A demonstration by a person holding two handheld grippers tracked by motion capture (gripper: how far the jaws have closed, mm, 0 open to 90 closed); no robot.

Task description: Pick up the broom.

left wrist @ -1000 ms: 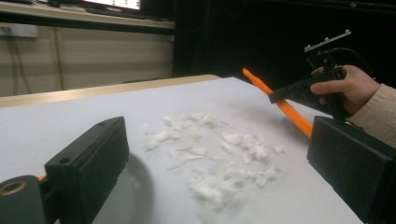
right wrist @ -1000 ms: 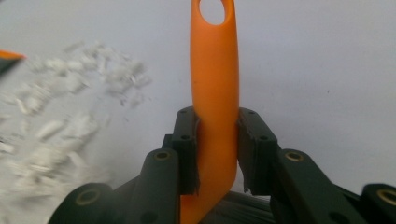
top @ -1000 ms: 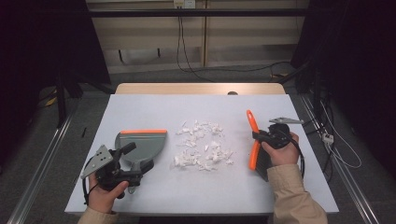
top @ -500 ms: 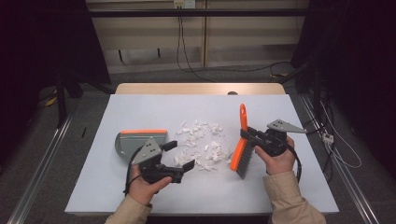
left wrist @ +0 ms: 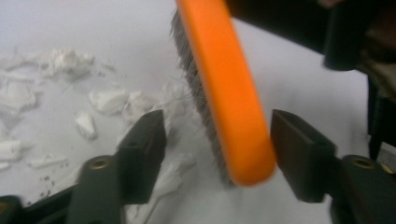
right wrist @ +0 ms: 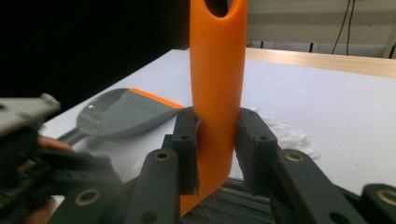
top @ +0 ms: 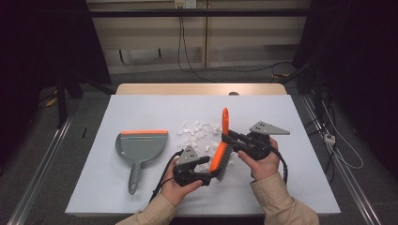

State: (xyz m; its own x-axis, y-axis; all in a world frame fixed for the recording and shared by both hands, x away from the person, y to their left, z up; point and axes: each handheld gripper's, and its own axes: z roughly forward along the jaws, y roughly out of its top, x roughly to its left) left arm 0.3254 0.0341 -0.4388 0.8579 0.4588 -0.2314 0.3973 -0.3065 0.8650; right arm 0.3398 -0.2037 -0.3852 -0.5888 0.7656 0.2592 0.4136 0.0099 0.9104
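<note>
the bench (top: pixel 141 112) is covered by a pale sheet, and the work in hand is judged to be a handover or two-claw steadying of the brush before the scraps are swept. the grey dustpan (top: pixel 140 146) with its orange lip is laid flat at the left, well apart from the pile, its handle pointed to the near edge. the brush (top: pixel 221 145) is held tilted at mid-bench, its orange handle pointed far and its bristles turned down over the near end of the pile. the right claw (right wrist: pixel 215 149) is clenched on the brush handle, both pads pressed against the orange plastic. the left claw (left wrist: pixel 217 154) is released, with its jaws spread on either side of the near tip of the brush head and no pad seen touching it. the white paper scraps (top: pixel 199 133) are scattered in a loose heap just right of the dustpan and under the bristles.

for the step to be done well, the left claw is best centred on the orange back of the head rather than on the bristles, and closed only once both pads are square to it. the right grip should be kept firm until then, so the brush is not dropped into the pile and the scraps are not scattered.
</note>
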